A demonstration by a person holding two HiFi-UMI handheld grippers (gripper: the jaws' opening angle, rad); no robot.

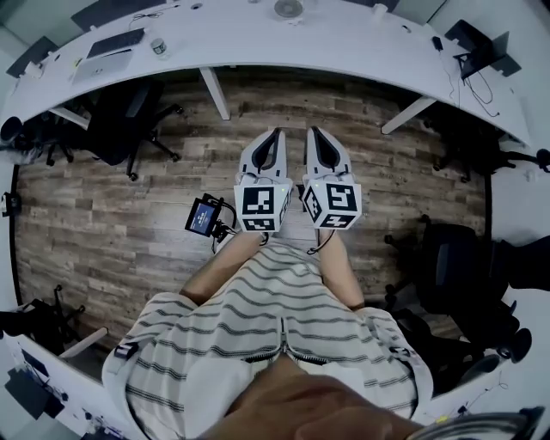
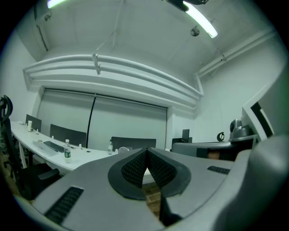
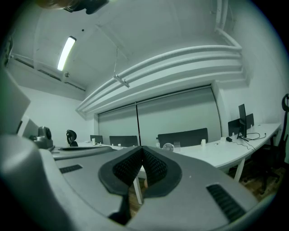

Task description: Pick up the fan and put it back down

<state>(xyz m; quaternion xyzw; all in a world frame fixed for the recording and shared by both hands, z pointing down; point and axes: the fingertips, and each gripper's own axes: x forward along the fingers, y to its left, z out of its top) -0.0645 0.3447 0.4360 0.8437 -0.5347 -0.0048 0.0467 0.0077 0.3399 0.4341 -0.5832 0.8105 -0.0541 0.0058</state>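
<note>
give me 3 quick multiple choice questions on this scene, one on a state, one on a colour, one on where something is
1. How is the right gripper?
A) jaws wide apart
B) jaws together, nothing between them
C) closed on a cloth

2. What colour is the floor?
A) grey
B) brown wood
C) white

3. Where is the fan?
A) on the floor
B) in the right gripper
C) on the white table

Answers:
1 B, its pads meet at the tip with nothing between them.
2 B, brown planks show in the head view.
3 C, it stands on the far tabletop, well ahead of the right gripper.
</note>
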